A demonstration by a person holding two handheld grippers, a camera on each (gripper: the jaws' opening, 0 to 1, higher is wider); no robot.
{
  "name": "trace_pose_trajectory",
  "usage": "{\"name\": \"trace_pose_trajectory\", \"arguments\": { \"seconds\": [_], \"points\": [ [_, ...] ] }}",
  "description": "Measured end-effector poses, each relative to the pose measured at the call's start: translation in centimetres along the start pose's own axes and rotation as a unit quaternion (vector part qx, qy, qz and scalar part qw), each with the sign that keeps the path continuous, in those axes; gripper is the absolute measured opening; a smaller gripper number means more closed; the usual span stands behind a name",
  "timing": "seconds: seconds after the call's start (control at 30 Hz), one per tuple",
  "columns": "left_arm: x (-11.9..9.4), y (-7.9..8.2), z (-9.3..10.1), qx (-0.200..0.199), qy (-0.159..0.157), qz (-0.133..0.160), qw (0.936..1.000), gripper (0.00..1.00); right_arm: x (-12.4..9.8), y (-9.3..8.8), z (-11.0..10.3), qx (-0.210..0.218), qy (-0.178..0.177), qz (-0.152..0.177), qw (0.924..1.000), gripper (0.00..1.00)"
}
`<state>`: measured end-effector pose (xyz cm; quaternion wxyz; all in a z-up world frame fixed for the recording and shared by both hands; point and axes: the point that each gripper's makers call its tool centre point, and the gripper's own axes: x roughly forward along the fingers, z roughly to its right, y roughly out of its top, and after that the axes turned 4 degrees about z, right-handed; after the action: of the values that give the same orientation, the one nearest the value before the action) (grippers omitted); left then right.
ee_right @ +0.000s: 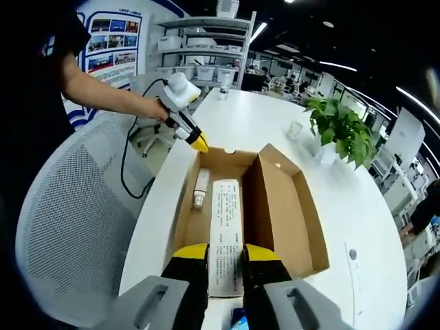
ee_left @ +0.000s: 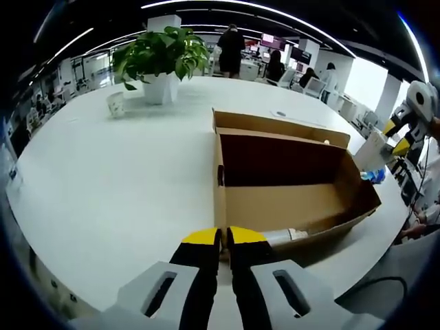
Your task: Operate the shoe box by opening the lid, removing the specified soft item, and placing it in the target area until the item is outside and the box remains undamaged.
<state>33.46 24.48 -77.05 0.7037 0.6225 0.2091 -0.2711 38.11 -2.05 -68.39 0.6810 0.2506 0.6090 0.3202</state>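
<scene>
My right gripper (ee_right: 225,256) sits nearest, jaws narrowed onto the near end of a long white printed sheet (ee_right: 226,227), and it looks pinched between them. That sheet reads as light and floppy, paper or thin fabric, I can't tell which, so I'd hold it by the end and lift slowly to spare the cardboard. It lies along the floor of the open shoe box (ee_right: 289,206), beside a small white tube (ee_right: 201,189). At the far wall of the box, my left gripper (ee_right: 199,143) touches the rim with its yellow tips. In the left gripper view those jaws (ee_left: 224,237) are nearly together, nipping the box wall (ee_left: 220,206); the right gripper (ee_left: 397,136) hangs over the far corner. Farther off on the white table (ee_left: 103,179) stand a potted plant (ee_left: 161,62) and a small cup (ee_left: 116,104).
</scene>
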Motion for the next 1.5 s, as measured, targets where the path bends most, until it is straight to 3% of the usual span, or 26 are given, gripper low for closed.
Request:
{"name": "trace_pose_trajectory", "arguments": {
  "seconds": [0.3, 0.93, 1.5],
  "points": [
    [0.0, 0.0, 0.0, 0.001, 0.003, -0.004, 1.0000, 0.02, -2.3, -0.9, 1.0, 0.003, -0.012, 0.006, 0.9999, 0.14],
    [0.1, -0.1, 0.1, 0.008, 0.009, -0.014, 0.9998, 0.02, -8.0, -5.3, 4.4, 0.021, -0.053, -0.005, 0.9983, 0.14],
    [0.1, -0.1, 0.2, 0.019, 0.016, -0.020, 0.9995, 0.02, -11.1, -9.3, 6.1, 0.025, -0.068, -0.032, 0.9969, 0.14]
  ]
}}
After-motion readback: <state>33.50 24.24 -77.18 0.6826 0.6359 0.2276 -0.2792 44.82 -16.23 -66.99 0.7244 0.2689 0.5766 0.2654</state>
